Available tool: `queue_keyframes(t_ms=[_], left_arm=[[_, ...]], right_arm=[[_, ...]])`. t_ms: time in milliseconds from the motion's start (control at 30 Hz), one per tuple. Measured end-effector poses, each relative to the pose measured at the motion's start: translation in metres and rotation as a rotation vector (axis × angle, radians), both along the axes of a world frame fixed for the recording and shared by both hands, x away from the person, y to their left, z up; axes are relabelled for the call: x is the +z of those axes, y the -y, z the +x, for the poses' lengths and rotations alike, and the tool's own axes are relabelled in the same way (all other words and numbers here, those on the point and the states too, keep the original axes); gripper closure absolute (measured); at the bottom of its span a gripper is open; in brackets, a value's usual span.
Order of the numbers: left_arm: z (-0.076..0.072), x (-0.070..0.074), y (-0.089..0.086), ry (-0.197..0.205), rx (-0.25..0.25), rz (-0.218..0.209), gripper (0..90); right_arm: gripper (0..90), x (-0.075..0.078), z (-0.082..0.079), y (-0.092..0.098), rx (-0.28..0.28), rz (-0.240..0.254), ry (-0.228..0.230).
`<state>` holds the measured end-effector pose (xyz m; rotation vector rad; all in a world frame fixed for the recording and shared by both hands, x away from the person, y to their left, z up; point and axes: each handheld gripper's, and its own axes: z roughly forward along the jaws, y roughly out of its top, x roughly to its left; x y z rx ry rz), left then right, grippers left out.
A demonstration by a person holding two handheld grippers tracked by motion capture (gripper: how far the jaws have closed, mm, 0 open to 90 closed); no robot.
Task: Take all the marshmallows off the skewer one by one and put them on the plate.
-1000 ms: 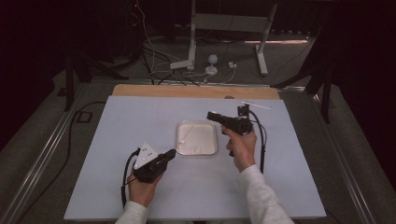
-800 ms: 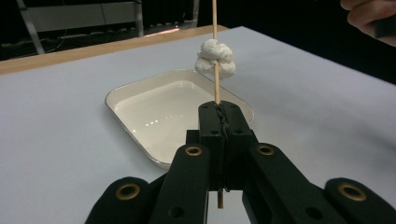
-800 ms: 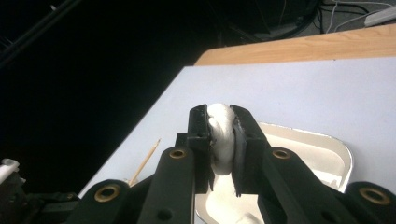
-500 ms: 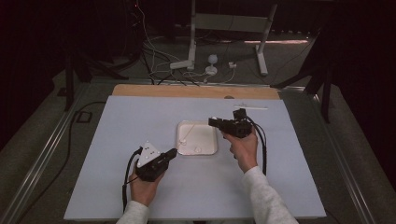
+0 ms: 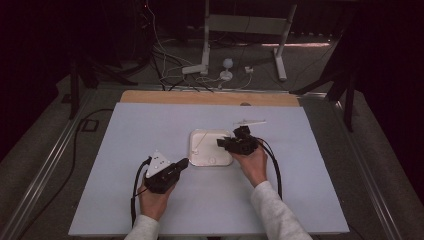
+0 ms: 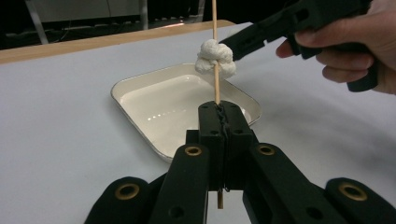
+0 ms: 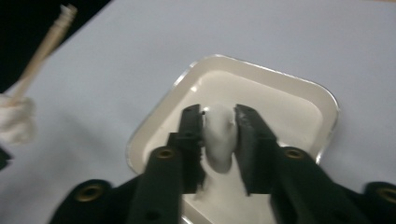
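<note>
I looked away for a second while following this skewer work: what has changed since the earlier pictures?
The right gripper has dropped toward the white tray, a white lump between its jaws, which have just been opening. The left gripper stayed put, shut on the wooden skewer with its white lump. The tray has not shifted.

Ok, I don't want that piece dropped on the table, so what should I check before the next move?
1. Left gripper shut on the skewer, stick upright: ok.
2. White lump seated on the skewer: ok.
3. White piece between the right gripper jaws, which have just been opening: ok, both sides touch it.
4. Piece over the tray: ok.
5. Piece lined up with the skewer tip: not ok, skewer stands off to one side.
</note>
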<state>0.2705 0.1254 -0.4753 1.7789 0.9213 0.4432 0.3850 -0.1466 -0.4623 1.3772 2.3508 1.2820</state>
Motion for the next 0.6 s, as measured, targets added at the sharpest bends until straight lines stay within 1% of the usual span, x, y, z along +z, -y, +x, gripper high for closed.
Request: queue_keyframes(t_ms=[67,133,167,233,267,300,333,367,400,433,467,600], left_arm=[[0.0,0.0,0.0,-0.002,-0.001,0.001,90.0],[0.0,0.0,0.0,-0.003,0.0,0.002,90.0],[0.0,0.0,0.0,-0.003,0.0,0.002,90.0],[0.0,0.0,0.0,-0.003,0.003,-0.001,90.0],[0.001,0.0,0.0,-0.003,0.005,-0.005,90.0],[0.001,0.0,0.0,-0.003,0.007,-0.006,90.0],[0.001,0.0,0.0,-0.003,0.008,-0.008,90.0],[0.001,0.0,-0.001,-0.003,0.008,-0.008,90.0],[0.001,0.0,-0.001,-0.002,0.01,-0.009,90.0],[0.001,0.0,0.0,-0.002,0.01,-0.011,90.0],[0.001,0.0,0.0,-0.001,0.011,-0.012,90.0],[0.001,0.0,0.0,0.0,0.012,-0.017,90.0]], right_arm=[[59.1,-0.001,0.0,-0.001,-0.011,-0.016,-0.004],[47.6,-0.002,0.0,-0.001,-0.026,-0.035,-0.003],[43.3,-0.002,0.001,-0.001,-0.029,-0.033,-0.011],[37.7,-0.001,0.001,0.002,-0.034,-0.002,-0.02],[30.7,0.002,-0.003,0.003,-0.022,0.041,-0.012],[30.7,0.002,-0.003,0.003,-0.022,0.041,-0.012],[28.6,0.004,-0.005,0.002,-0.008,0.059,-0.007],[25.4,0.009,-0.011,-0.001,0.033,0.091,0.001],[25.4,0.009,-0.011,-0.001,0.033,0.091,0.001],[24.3,0.014,-0.017,-0.004,0.071,0.131,0.003],[24.3,0.014,-0.017,-0.004,0.071,0.131,0.003],[23.8,0.017,-0.028,-0.012,0.131,0.193,-0.007]])
